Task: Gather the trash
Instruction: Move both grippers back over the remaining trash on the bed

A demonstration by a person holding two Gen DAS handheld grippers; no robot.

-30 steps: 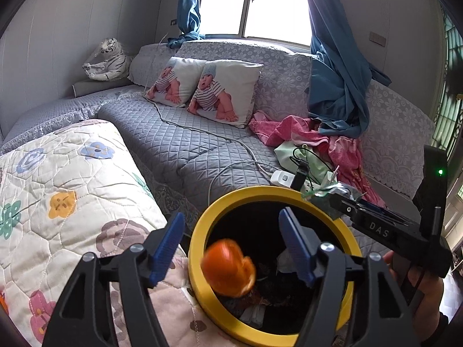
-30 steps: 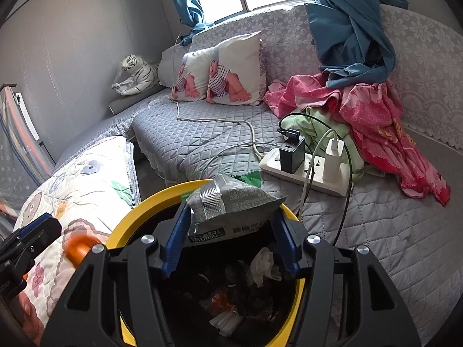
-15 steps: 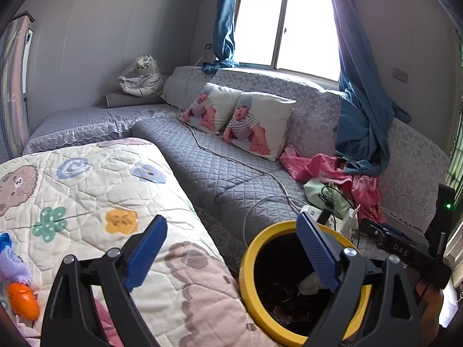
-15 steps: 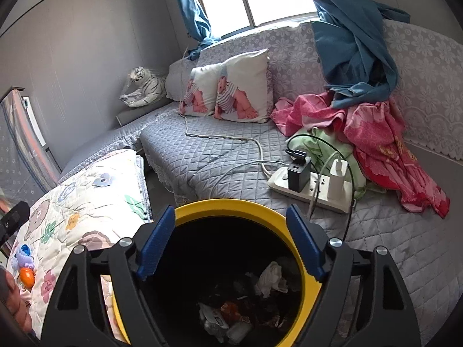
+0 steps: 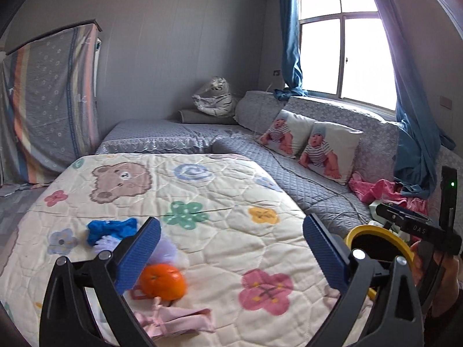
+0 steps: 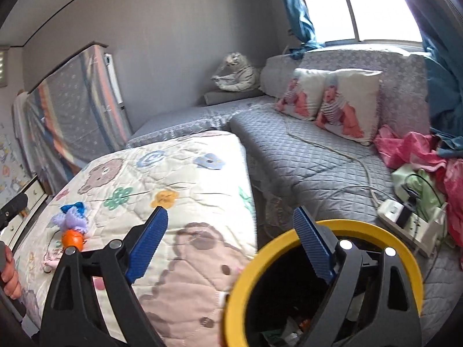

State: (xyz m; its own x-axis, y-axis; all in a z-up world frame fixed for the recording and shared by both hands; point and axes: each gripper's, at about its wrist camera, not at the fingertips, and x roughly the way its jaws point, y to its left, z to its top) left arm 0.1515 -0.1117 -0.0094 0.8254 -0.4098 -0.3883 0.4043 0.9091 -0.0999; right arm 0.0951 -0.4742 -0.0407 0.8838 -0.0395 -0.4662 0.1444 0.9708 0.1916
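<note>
Both grippers are empty, fingers spread wide: the left gripper (image 5: 231, 248) faces an orange peel (image 5: 162, 281) on the patterned quilt (image 5: 220, 190), the right gripper (image 6: 231, 240) hovers at the yellow-rimmed bin (image 6: 292, 237). The step looks like reaching for more trash; next, the left should lower and close around the peel

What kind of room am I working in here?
Probably a home living room or bedroom: a grey quilted corner sofa with baby-print cushions, a cartoon-print quilt, and a curtained window.

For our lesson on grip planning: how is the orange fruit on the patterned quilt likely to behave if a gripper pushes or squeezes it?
The orange fruit looks round, so a sideways push would probably roll it, though the soft quilt may slow it. Its peel seems smooth and curved, so the open left gripper might slip unless centred. A hard squeeze could bruise it.
</note>
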